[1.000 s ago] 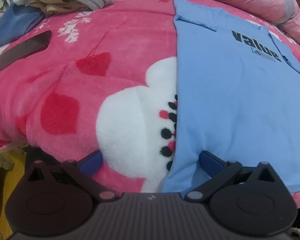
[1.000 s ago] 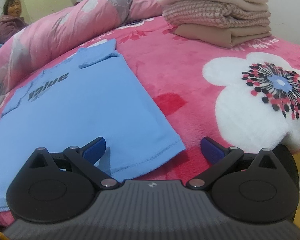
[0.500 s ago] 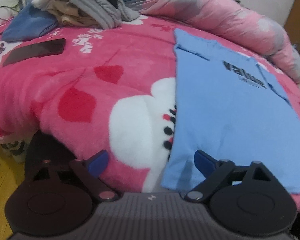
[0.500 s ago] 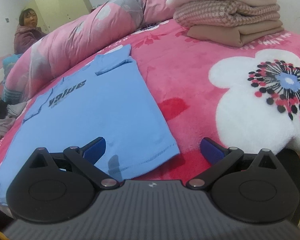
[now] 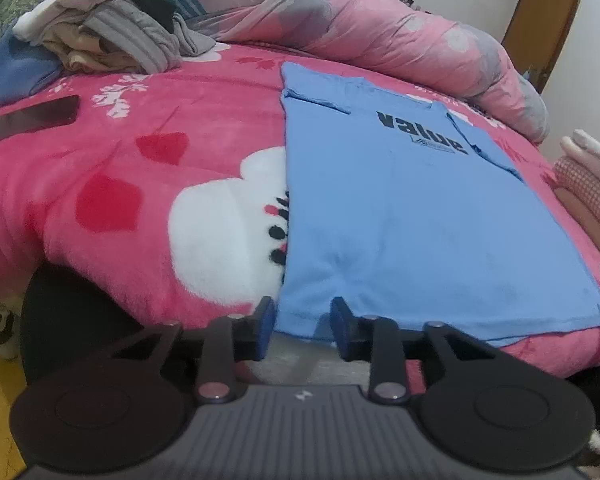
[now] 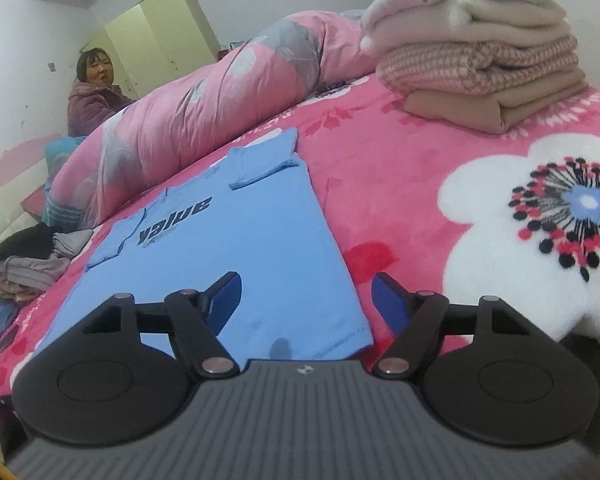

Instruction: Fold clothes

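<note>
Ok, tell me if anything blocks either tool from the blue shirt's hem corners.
Nothing visible does. The left tool is closing with the blue shirt hem corner already between its fingers. The right tool is closing too, straddling the other corner, pads not yet touching.

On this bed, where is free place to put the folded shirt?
Free: the pink blanket between the blue T-shirt and the dark phone; also the flower patch between shirt and folded stack. Crowded: the clothes pile and rolled quilt.
</note>
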The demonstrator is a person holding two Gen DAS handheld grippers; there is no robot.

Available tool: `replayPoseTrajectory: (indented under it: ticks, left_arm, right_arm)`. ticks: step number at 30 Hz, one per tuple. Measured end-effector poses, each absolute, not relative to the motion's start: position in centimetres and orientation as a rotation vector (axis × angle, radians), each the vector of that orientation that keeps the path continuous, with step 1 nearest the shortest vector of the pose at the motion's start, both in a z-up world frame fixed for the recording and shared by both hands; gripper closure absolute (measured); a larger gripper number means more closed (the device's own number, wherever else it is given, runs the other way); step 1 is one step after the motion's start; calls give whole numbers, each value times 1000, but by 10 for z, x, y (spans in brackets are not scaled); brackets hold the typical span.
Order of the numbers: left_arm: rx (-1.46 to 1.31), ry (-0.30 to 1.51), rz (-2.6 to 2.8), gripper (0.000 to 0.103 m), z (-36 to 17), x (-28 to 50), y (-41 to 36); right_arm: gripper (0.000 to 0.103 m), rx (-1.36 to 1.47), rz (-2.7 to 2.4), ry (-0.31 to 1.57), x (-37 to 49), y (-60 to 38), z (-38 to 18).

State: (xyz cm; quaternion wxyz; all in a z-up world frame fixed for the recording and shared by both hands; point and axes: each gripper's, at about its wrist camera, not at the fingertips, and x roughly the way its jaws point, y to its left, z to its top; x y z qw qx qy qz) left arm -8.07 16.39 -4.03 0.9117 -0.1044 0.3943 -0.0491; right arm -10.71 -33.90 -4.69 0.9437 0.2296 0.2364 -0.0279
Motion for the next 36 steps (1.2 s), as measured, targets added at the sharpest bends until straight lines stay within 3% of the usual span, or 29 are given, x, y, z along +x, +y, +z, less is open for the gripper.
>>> replayPoseTrajectory:
  ticks: [7,16,31,36]
  left_arm:
    - [-208,790,-150,79,-40,-69,165]
    - [-259,791,-188,79,-44,-63,179]
    - [-289,826,-284,47,-56,-57,178]
    - [-237,808,-315,48,-58,-66,173]
  right_arm:
    - [33,479,-66,490,-103,-335,-50]
    - [33,625,-24,516,-75,-356,-46]
    - [36,856,-3,634,-80,-391,-66]
    - [39,906,43,659,-88,-393,-70]
